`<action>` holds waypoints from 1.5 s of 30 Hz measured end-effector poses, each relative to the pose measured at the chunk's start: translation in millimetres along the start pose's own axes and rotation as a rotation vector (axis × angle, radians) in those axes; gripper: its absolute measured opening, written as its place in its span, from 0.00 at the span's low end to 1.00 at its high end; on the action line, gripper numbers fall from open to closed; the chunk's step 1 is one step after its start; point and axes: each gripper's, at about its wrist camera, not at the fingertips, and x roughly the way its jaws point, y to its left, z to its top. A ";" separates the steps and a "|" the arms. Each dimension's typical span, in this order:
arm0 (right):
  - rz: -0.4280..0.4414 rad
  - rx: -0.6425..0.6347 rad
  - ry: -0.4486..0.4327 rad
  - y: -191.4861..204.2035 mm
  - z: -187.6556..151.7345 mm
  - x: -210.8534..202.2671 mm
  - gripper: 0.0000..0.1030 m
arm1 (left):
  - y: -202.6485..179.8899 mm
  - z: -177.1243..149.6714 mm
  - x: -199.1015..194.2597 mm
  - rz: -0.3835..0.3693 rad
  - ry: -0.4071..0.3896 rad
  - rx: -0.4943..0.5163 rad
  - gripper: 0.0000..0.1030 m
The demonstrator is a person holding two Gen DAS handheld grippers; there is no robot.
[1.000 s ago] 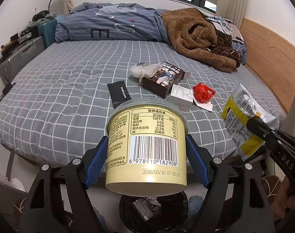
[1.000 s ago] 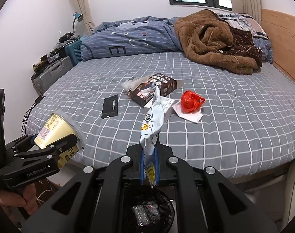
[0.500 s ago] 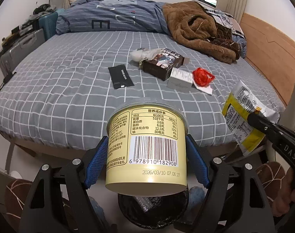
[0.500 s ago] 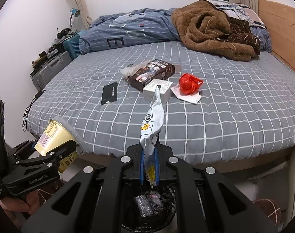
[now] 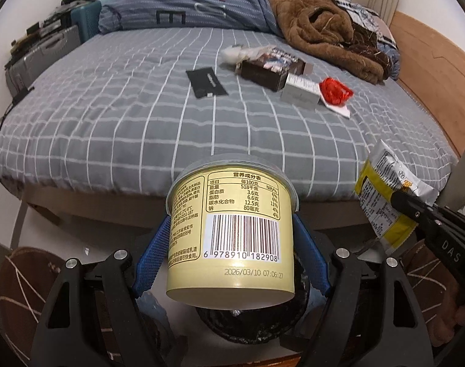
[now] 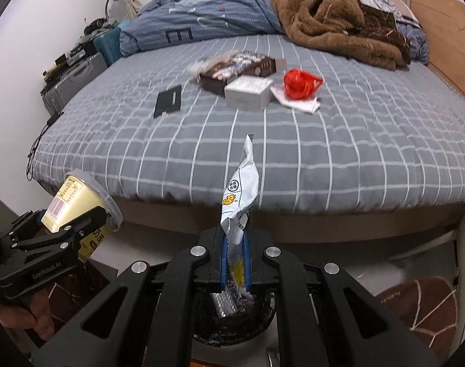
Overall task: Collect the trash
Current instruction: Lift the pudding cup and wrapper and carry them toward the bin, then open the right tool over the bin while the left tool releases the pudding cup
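Observation:
My left gripper (image 5: 232, 244) is shut on a pale yellow yogurt cup (image 5: 232, 232) with a barcode, held above a black-lined trash bin (image 5: 250, 324) on the floor. The cup also shows in the right wrist view (image 6: 76, 211). My right gripper (image 6: 234, 263) is shut on a white and yellow snack wrapper (image 6: 240, 195), held over the bin (image 6: 235, 321); the wrapper also shows in the left wrist view (image 5: 385, 195). On the bed lie a brown box (image 5: 269, 67), a white box (image 5: 301, 91), a red wrapper (image 5: 334, 90) and a black packet (image 5: 206, 82).
The grey checked bed (image 5: 140, 116) fills the view ahead, with a brown blanket (image 5: 321, 36) and blue duvet (image 5: 186, 9) at the back. Suitcases (image 5: 39, 58) stand at the left wall. Brown slippers (image 5: 21, 278) lie on the floor either side of the bin.
Both grippers have drawn back from the bed and lowered, each still holding its item. The bed's edge and the floor now show, and the bin sits nearer under the fingers.

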 end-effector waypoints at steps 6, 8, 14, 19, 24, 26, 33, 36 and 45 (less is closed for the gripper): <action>-0.008 -0.018 0.045 10.3 -19.5 15.1 0.07 | 2.6 -12.5 11.0 0.003 0.040 0.004 0.74; -0.008 -0.024 0.063 12.9 -24.2 21.1 0.07 | 1.9 -15.9 14.8 0.006 0.049 0.008 0.74; -0.007 -0.042 0.106 22.0 -38.2 44.9 0.07 | 3.0 -25.5 31.6 0.019 0.077 0.012 0.74; -0.007 -0.036 0.153 23.4 -46.8 67.7 0.07 | 10.2 -32.8 49.9 -0.006 0.121 -0.018 0.74; 0.003 -0.023 0.193 22.6 -51.8 84.9 0.07 | 15.7 -39.3 68.0 0.005 0.146 -0.024 0.74; 0.001 -0.033 0.202 25.8 -53.6 90.6 0.07 | 17.2 -42.0 75.8 0.017 0.162 -0.023 0.74; -0.009 -0.060 0.249 36.2 -61.4 111.7 0.07 | 22.0 -46.6 91.7 0.031 0.191 -0.025 0.74; -0.006 -0.073 0.273 40.2 -65.7 121.9 0.09 | 24.4 -47.3 95.1 0.037 0.195 -0.023 0.74; -0.011 -0.095 0.307 48.4 -71.2 141.4 0.33 | 34.3 -53.0 114.1 0.063 0.228 -0.035 0.74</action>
